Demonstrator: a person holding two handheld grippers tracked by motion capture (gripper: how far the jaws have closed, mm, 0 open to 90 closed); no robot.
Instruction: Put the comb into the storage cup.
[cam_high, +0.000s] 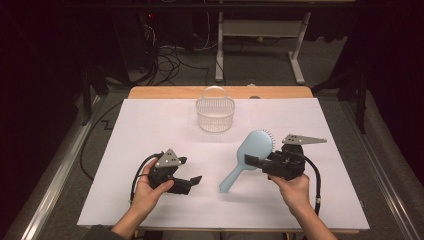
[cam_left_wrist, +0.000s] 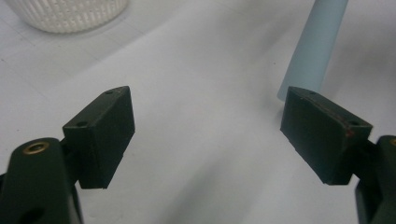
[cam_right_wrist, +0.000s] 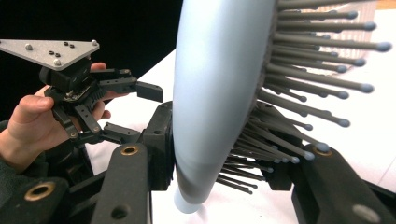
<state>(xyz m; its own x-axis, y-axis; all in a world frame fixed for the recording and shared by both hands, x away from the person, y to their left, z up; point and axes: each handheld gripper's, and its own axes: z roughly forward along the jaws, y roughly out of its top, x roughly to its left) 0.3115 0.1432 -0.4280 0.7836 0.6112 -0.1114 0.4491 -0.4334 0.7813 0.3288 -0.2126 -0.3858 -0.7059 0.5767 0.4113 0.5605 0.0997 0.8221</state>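
High view has the right gripper (cam_high: 252, 161) clamped on the light, stiff plastic hairbrush (cam_high: 250, 155) head; left gripper (cam_high: 192, 181) sits apart, bare handle's probably the easier grab.

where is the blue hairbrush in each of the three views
High view: the hairbrush lies right of centre, head clamped in the right gripper, handle slanting down-left.
Left gripper view: its handle drops in at top right, past the open jaws.
Right gripper view: its head stands at centre, bristles fanning right.
Shared landmark: the white basket, top left in the left gripper view.
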